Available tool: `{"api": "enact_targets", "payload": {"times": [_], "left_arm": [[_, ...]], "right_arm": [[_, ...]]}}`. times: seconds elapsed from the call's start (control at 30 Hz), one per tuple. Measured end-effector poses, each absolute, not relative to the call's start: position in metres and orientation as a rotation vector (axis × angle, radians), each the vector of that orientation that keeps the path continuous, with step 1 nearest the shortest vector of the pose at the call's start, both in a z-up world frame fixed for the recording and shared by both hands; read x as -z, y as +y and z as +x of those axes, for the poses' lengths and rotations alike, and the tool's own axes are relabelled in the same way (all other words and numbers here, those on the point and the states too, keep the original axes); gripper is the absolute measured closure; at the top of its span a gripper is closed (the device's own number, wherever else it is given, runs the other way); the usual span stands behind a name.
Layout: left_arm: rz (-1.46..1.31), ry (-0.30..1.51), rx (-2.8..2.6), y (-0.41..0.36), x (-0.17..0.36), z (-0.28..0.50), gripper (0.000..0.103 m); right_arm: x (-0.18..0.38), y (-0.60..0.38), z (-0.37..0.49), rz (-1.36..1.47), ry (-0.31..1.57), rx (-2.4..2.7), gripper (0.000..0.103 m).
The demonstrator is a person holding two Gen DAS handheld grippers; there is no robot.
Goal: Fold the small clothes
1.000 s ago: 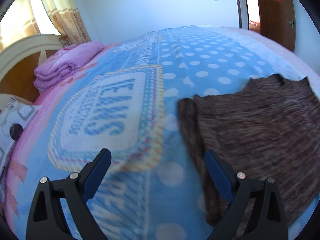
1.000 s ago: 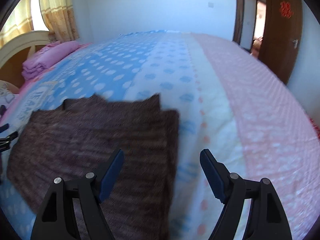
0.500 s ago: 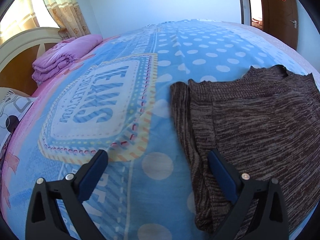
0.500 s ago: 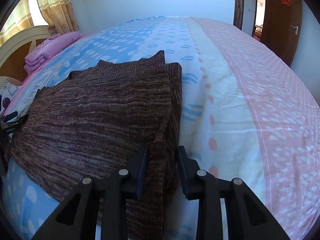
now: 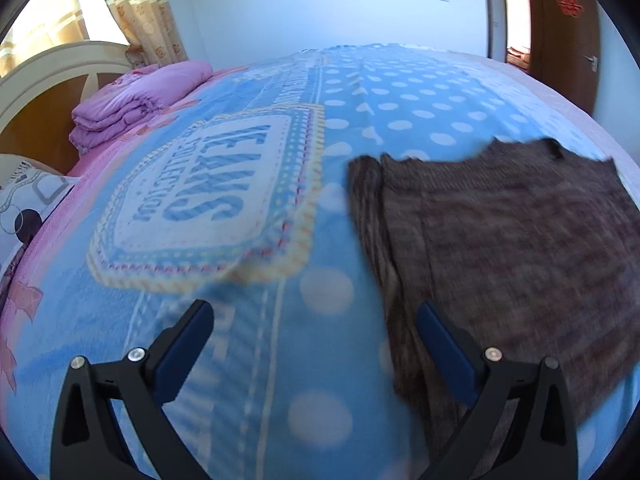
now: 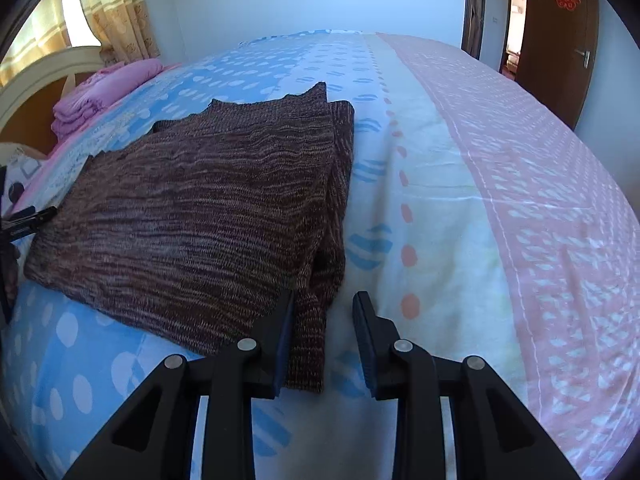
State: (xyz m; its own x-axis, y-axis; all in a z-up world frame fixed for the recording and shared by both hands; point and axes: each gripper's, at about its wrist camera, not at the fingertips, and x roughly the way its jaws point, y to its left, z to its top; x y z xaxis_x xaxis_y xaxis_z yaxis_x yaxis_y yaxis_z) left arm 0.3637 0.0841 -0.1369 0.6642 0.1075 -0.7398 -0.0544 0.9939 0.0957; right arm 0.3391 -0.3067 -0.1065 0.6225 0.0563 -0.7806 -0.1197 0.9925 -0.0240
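Note:
A brown knitted sweater [image 6: 208, 208] lies flat on the bed, sleeves folded in along its sides. In the left wrist view the sweater [image 5: 512, 248] lies to the right. My left gripper [image 5: 316, 328] is wide open above the blue bedspread, its right finger over the sweater's left folded edge. My right gripper [image 6: 324, 316] is partly open, jaws narrowly apart, at the sweater's near right corner; the folded sleeve end lies between its fingers, not clamped.
The bed [image 6: 480, 200] has a blue dotted and pink patterned cover. A folded purple quilt [image 5: 132, 104] lies by the headboard [image 5: 44, 80] at far left. A brown door [image 6: 560, 32] stands at far right. The left gripper's tip [image 6: 28, 220] shows at left edge.
My right gripper closed from wide open to a narrow gap at the sweater's near right corner, then opened slightly. My left gripper stayed open and shifted slightly by the sweater's left edge.

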Motion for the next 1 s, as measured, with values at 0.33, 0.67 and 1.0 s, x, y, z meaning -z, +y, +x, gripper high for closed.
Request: {"api": "enact_targets", "payload": {"times": [0.33, 0.67, 1.0], "left_arm": [[0.087, 0.876, -0.035, 0.082, 0.146, 0.335, 0.000], [0.048, 0.901, -0.020, 0.086, 0.151, 0.338, 0.000], [0.045, 0.898, -0.026, 0.087, 0.150, 0.333, 0.000]], "right_arm": [[0.111, -0.304, 0.332, -0.102, 0.853, -0.063, 0.073], [0.112, -0.300, 0.317, -0.110, 0.839, -0.029, 0.073], [0.113, -0.300, 0.308, -0.109, 0.827, -0.028, 0.072]]}}
